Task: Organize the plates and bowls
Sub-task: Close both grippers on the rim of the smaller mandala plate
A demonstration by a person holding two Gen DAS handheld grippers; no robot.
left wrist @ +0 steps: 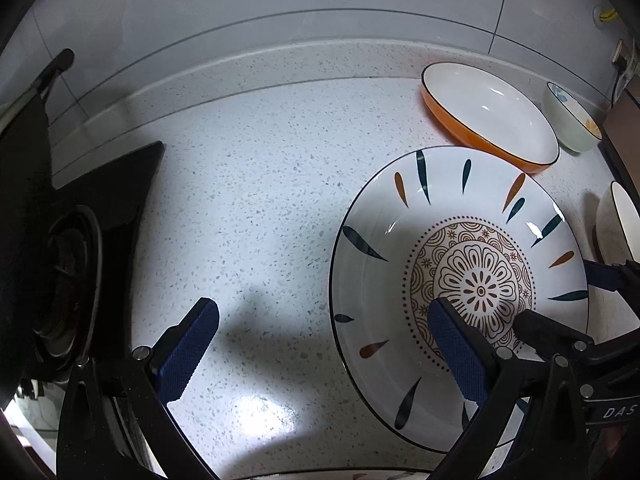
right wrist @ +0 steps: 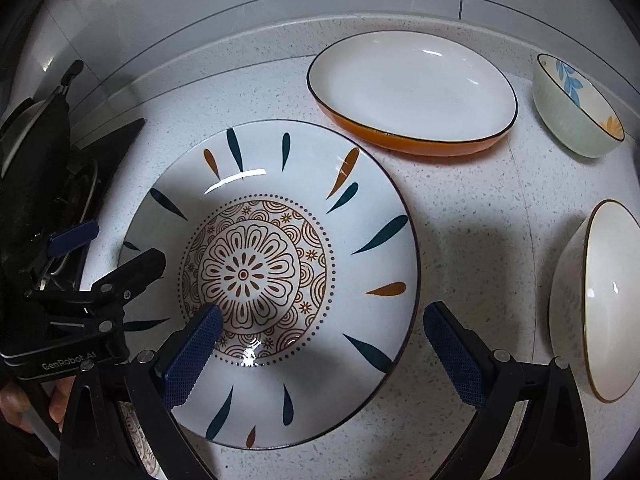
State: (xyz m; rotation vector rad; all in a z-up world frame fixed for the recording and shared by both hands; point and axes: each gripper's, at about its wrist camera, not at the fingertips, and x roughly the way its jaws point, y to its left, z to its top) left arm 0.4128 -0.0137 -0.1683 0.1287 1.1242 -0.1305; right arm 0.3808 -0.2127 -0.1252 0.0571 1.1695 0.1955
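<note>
A: Where is the patterned plate [right wrist: 272,280]?

B: It lies flat on the speckled counter [left wrist: 260,200], near the front edge. It is white, with teal and orange leaf marks around the rim and a brown flower design in the middle.

A: And the left gripper [left wrist: 324,352]?

B: Its fingers are spread wide, released, holding nothing. One blue pad hangs over bare counter, the other over the plate's centre. I cannot tell whether that pad touches the plate.

A: The right gripper [right wrist: 324,352]?

B: Also spread apart and empty. Its left pad is over the plate's flower design, its right pad just beyond the plate's rim, over the counter.

A: What else is there?

B: Behind the plate, just beside it, sits an oval orange dish [right wrist: 412,92] with a white inside. To its right stands a pale green bowl [right wrist: 576,108] with blue and orange flowers. Nearer, at the right edge, is a white bowl [right wrist: 600,300] with a thin brown rim. A black stove [left wrist: 72,264] lies to the left.
</note>
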